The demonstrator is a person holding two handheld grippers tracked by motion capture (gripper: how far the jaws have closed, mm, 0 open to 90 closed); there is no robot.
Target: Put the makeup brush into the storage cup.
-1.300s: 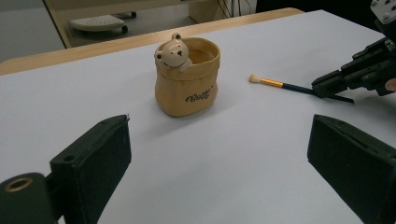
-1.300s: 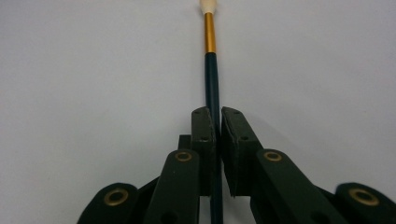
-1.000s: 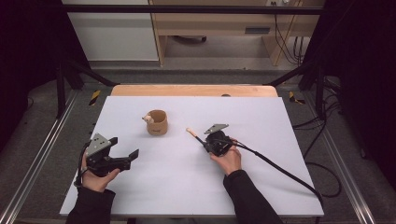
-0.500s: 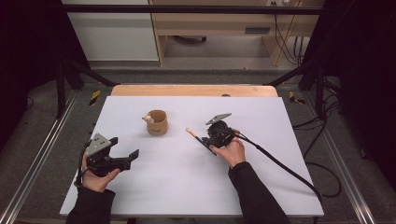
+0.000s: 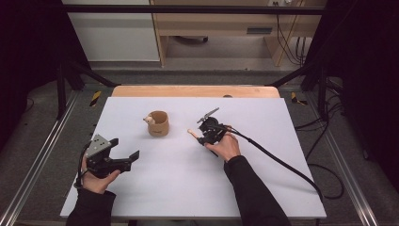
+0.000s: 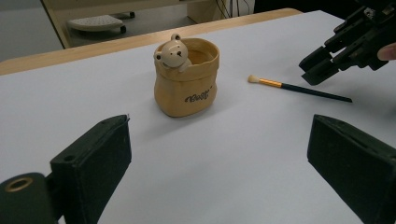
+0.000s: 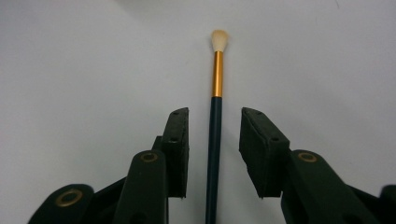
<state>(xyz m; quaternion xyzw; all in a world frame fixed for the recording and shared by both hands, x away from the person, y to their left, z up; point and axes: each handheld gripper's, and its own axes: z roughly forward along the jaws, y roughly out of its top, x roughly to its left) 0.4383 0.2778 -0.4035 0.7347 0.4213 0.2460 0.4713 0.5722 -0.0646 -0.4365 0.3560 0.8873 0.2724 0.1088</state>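
You are working on a smooth, matte white tabletop [image 5: 188, 188] with a strip of pale wood along its far edge, in the upper middle of the high view. Grey floor lies around it, with metal rails running down the lower left and lower right. At the top of that frame stand a white cabinet and a light wooden desk, and black cables hang at the upper right.

Just left of centre in the high view sits the pouch-shaped holder [image 5: 158, 123], a tan ceramic-looking pot with soft folded walls. It has dark lettering on its front and a small glossy bear figure [image 6: 173, 52] peeking over the rim.

The makeup brush [image 7: 215, 121] lies flat on the table, near the holder's right in the high view. It has a thin dark teal handle, a shiny gold ferrule and a short cream tuft pointing towards the top of the right gripper view.

Your right gripper [image 7: 215, 149] straddles the handle, its jaws apart on either side with a gap to each rubbery black pad, not clamped on it.

Your left gripper [image 5: 129, 159] sits at the lower left of the high view, well apart from the holder, with its jaws spread wide and nothing between them. Its matte black pads are blocky, and a grey plate rides on top.
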